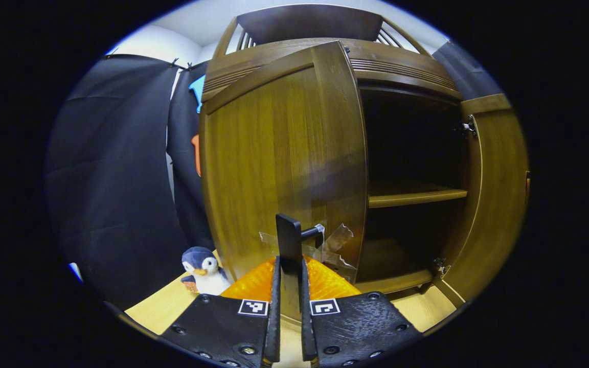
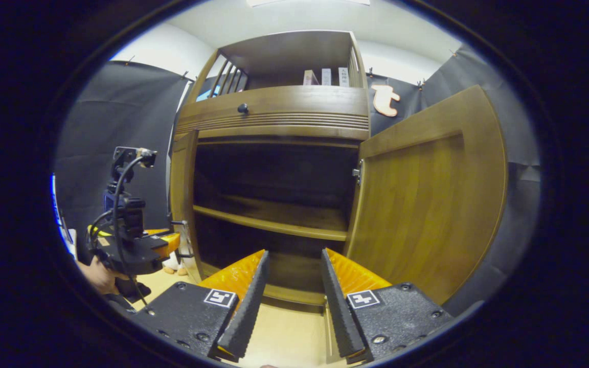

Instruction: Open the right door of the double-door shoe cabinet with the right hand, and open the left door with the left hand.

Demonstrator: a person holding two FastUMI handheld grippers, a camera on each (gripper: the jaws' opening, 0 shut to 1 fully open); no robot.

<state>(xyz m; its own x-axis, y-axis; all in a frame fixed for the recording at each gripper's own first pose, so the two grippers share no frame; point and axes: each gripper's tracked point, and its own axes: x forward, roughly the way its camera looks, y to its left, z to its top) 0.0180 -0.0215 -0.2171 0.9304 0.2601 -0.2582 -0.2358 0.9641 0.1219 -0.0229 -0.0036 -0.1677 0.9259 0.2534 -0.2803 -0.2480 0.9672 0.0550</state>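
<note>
Closest in the left gripper view, the left gripper (image 1: 289, 306) has its fingers clamped on the dark handle (image 1: 289, 245) of the left door (image 1: 279, 168), which stands swung out from the shoe cabinet (image 1: 402, 61). A toy penguin (image 1: 202, 271) sits on the floor (just left of that door). Further right the inside shelf (image 1: 417, 197) shows, then the right door (image 1: 496, 194), wide open. Seen from the right gripper view, the right gripper (image 2: 294, 301) hangs before the open cabinet, fingers apart and holding nothing, its door (image 2: 427, 204) swung away to the right.
</note>
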